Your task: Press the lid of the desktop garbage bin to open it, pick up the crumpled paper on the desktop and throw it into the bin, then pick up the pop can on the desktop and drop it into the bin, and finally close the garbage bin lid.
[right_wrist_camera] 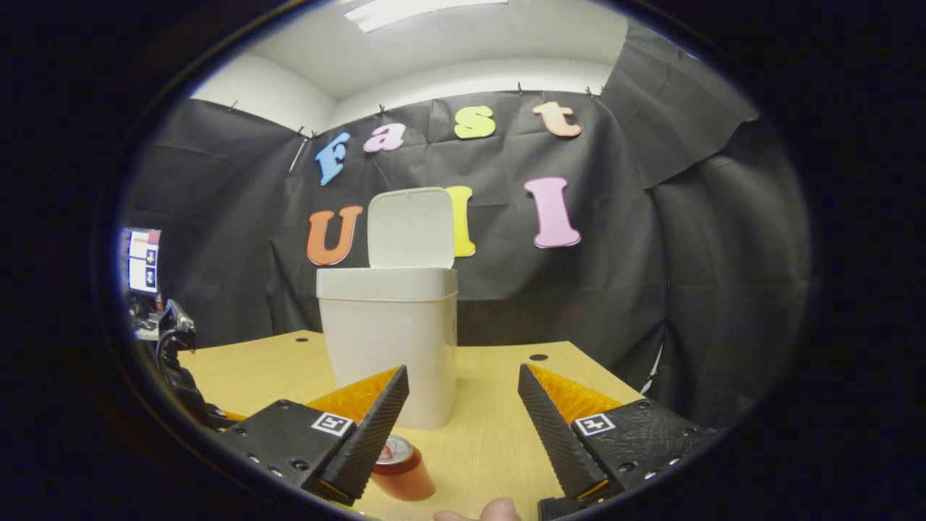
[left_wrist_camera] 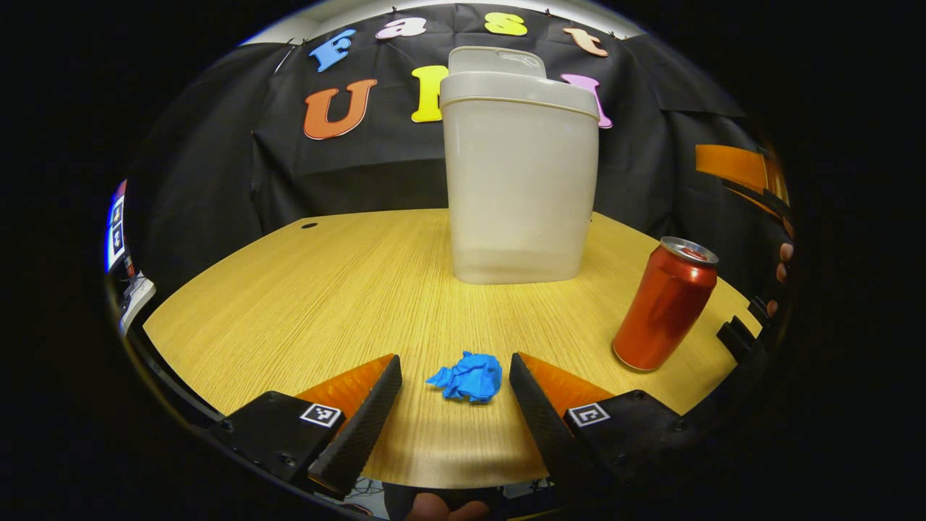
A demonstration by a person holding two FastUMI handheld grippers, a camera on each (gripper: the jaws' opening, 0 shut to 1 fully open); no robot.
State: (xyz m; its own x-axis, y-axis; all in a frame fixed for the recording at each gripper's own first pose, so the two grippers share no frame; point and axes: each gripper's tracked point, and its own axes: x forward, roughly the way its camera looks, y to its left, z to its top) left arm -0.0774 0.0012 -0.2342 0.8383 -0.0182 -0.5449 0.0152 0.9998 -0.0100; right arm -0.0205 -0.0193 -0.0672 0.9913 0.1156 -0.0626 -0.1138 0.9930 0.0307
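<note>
Left gripper point(left_wrist_camera: 453, 376): fingers spread wide, nothing held, low over the front of the table point(left_wrist_camera: 289, 289). The crumpled paper point(left_wrist_camera: 469, 377), blue, lies on the wood in the gap between the fingertips, touching neither.

Risk, paper: it is light and small; if one finger reaches it before the other as they close, it will likely skid forward or sideways out of the gap instead of being pinched.

Right gripper point(right_wrist_camera: 463, 394): fingers likewise spread, empty, held above the table's near edge. The pop can point(right_wrist_camera: 399, 467) stands upright below and just beside its left finger, partly covered by it; in the left gripper view the same can point(left_wrist_camera: 665, 304) stands well right of the paper.

Risk, can: a low sweep of the right gripper could knock it over, and it would roll on the smooth top.

Garbage bin point(left_wrist_camera: 519, 181): pale, translucent, farther back near the table's centre. Its lid point(right_wrist_camera: 410, 228) stands raised at the back, so the mouth is open. Contents: none show through the wall, though the cloudy plastic makes this uncertain.

Risk, bin: the mouth sits high; a release made too low would bounce the paper off the rim.
</note>
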